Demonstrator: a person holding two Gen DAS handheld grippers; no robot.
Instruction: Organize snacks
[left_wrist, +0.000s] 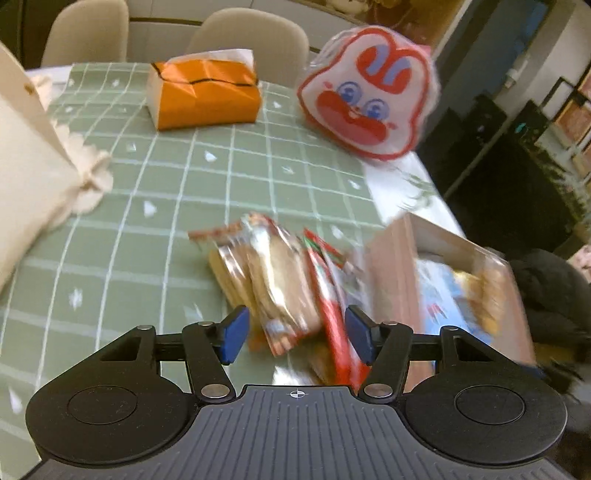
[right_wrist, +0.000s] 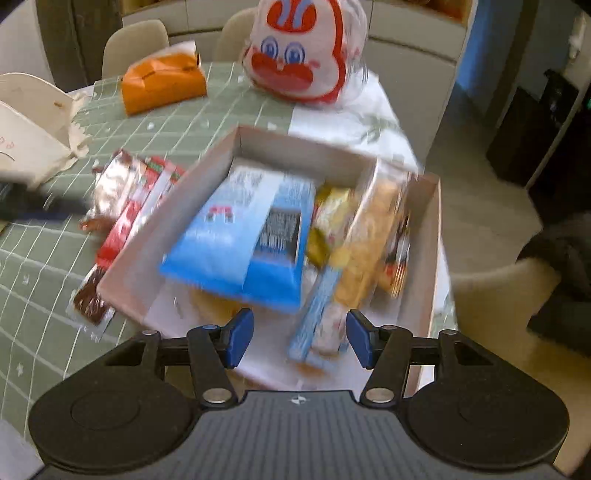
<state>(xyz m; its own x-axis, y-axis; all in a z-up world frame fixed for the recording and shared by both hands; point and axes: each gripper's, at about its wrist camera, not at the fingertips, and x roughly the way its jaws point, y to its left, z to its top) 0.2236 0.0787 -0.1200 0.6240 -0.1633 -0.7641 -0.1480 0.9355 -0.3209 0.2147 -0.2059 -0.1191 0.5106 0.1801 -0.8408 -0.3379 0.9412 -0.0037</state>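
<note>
A pile of snack packets (left_wrist: 280, 280) lies on the green checked tablecloth, just left of a shallow cardboard box (left_wrist: 391, 273). My left gripper (left_wrist: 295, 334) is open, its blue pads either side of the near end of the pile. In the right wrist view the box (right_wrist: 428, 236) holds a blue packet (right_wrist: 236, 243), a yellow-orange packet (right_wrist: 365, 251) and a thin blue-white packet (right_wrist: 317, 317). My right gripper (right_wrist: 299, 338) is open and empty above the box's near edge. The loose packets (right_wrist: 122, 214) lie left of the box.
An orange tissue pack (left_wrist: 203, 92) and a rabbit-face bag (left_wrist: 369, 92) stand at the far side of the table. A white paper bag (left_wrist: 29, 155) stands at the left. Beige chairs are behind the table; the table's right edge runs beside the box.
</note>
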